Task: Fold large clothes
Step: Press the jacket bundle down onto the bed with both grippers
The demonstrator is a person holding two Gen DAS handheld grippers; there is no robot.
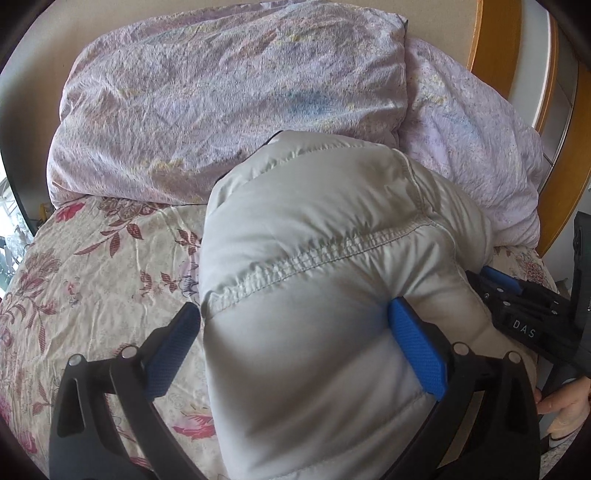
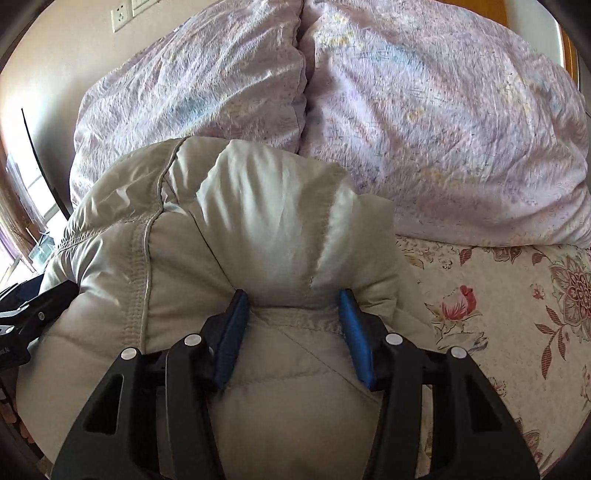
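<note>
We see one pale grey puffer jacket (image 1: 325, 266) bundled up on the floral bedsheet (image 1: 92, 280), its far end resting against the lilac pillows at the head of the bed. We count two of those pillows: the left pillow (image 2: 207, 92) and the right pillow (image 2: 443, 122), pressed side by side with a seam of shadow between them.

The left gripper (image 1: 295, 350) stands with its jaws spread wide around the near end of the jacket. Its right blue pad (image 1: 415, 349) presses into the padded fabric, while its left blue pad (image 1: 173, 350) sits just beside the jacket's edge, over the bedsheet; we do not see the jaws squeezing the cloth, so we read this gripper as released, straddling the bundle.

The right gripper (image 2: 293, 332) has a fold of the jacket bulging up between its two blue pads, with fabric puckered at both pad tips. Its jaws are partly closed and clamped on that fold. In the left wrist view the same gripper (image 1: 524, 310) shows at the jacket's right side, touching it, with a bare hand (image 1: 565, 406) behind it.

In the right wrist view the left gripper's black frame (image 2: 33, 306) appears at the jacket's left side. One white wall socket (image 2: 120, 18) sits above the pillows, and a wooden headboard (image 1: 495, 66) rises behind them.
</note>
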